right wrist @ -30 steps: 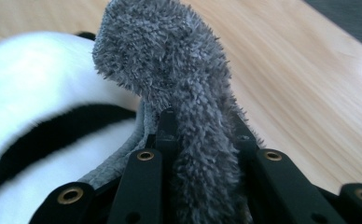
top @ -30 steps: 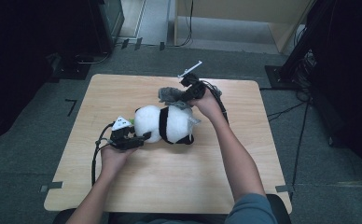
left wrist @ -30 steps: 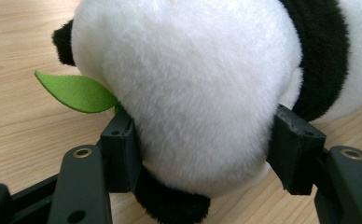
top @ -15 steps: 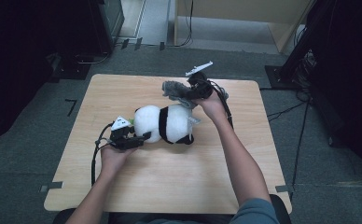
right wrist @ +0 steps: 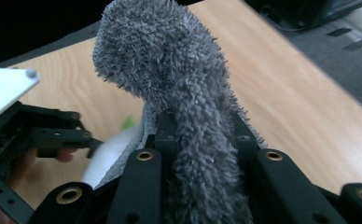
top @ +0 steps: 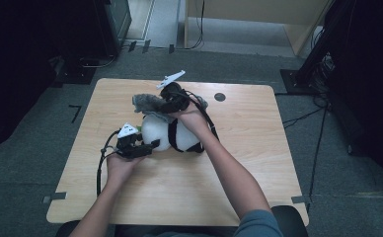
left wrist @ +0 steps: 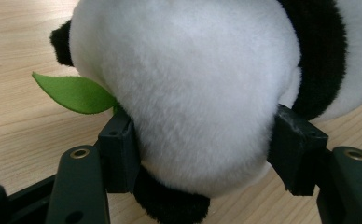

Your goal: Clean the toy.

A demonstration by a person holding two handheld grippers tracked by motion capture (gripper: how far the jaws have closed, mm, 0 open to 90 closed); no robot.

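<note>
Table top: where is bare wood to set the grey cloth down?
Bare wood on the table lies right of the right forearm, toward the right edge, and along the near edge. Crowded: centre-left, where the left gripper clamps the plush panda and the right gripper holds the grey cloth.

From my station the table [top: 258,163] reads evenly lit from above, while the floor and room edges sink into near-black. The high view is soft and slightly grainy. Close up, the white plush [left wrist: 188,93] is nearly washed out (background blurred), and shadows stay faint
</note>
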